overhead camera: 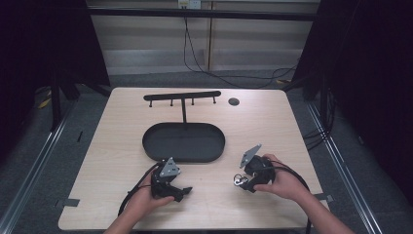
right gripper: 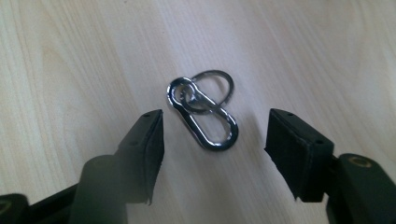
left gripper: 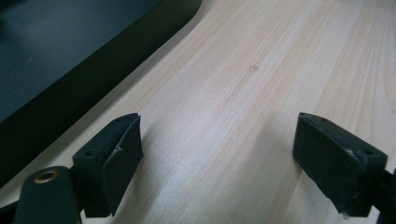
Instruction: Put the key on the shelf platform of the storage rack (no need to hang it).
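Right gripper released, jaws straddling a clip flat on the bench — left gripper released beside the tray.

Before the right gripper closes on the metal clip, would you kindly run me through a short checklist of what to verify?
1. Right gripper open: ok, its fingers stand wide apart.
2. Clip between the fingers: ok, roughly centred, touching neither.
3. Clip free on the table: ok, it lies flat with its ring attached, nothing on top.
4. Left gripper out of the way: ok, open over bare wood beside the tray, apart from the clip.
5. Rack ready to take the clip: ok, its pegs look bare.
6. Fingers low enough to grip: cannot tell.
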{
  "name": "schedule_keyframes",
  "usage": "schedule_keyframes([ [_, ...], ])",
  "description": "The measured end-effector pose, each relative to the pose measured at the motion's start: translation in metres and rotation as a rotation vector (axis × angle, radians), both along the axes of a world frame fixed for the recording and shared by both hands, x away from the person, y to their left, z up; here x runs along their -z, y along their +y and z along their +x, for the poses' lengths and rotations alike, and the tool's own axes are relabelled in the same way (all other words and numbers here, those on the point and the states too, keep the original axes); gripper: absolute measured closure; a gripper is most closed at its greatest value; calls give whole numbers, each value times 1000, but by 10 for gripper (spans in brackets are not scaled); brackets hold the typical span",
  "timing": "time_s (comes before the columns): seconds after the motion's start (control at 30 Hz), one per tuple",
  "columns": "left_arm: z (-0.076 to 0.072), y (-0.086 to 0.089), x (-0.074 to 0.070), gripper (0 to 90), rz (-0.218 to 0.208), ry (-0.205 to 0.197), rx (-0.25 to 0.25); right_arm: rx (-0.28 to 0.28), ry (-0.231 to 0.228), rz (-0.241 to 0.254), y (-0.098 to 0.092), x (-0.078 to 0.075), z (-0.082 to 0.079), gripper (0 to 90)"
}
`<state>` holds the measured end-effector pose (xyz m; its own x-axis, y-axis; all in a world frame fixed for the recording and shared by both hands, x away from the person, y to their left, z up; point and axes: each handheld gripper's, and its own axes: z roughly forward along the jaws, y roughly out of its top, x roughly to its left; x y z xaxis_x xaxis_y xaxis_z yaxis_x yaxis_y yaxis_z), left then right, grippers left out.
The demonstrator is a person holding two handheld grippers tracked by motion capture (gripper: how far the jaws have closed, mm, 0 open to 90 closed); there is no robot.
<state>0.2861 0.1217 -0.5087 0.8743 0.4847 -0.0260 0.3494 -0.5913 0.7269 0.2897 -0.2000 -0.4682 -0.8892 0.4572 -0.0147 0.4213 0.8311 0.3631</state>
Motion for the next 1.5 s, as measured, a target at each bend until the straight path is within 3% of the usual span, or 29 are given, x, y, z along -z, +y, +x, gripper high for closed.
schedule_keyframes([
  [0.1,0,0,0,156,0,0,0,-30,45,-39,10,3,5,481],
  [0.13,0,0,0,156,0,1,1,-21,79,-40,12,2,7,657],
  [0.2,0,0,0,155,2,3,3,-15,93,-55,13,1,7,679],
  [0.27,0,0,0,156,0,4,4,-10,108,-104,19,0,8,682],
  [0.47,0,0,0,156,2,3,3,20,138,-118,19,-1,11,683],
  [0.9,0,0,0,155,2,4,3,100,152,-60,15,-25,23,683],
  [1.5,0,0,0,156,-1,4,3,129,138,-31,24,-59,43,683],
])
